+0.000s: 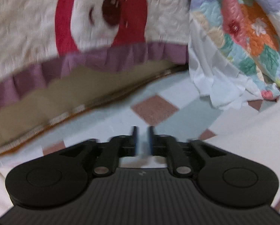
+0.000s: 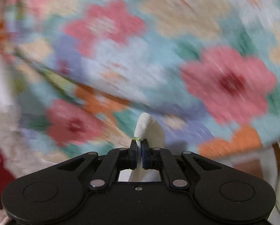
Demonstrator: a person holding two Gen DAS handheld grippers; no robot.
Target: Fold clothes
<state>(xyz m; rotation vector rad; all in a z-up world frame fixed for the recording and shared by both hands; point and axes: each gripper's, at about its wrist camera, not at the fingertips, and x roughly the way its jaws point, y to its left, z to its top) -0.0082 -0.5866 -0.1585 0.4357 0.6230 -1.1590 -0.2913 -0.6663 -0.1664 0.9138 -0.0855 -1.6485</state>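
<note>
Cloth point(image 2: 149, 125), white and ribbed; pinched between right jaws.

Your right view: flower-patterned pastel quilt point(image 2: 140, 56) smeared by motion blur, edges cut off. Your left view: cream fleece blanket with red bear face point(image 1: 102, 18) blurred, cropped at top.

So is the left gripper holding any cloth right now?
No, the left gripper has a narrow gap between its fingers with only the checkered sheet showing through, and no cloth in it.
</note>
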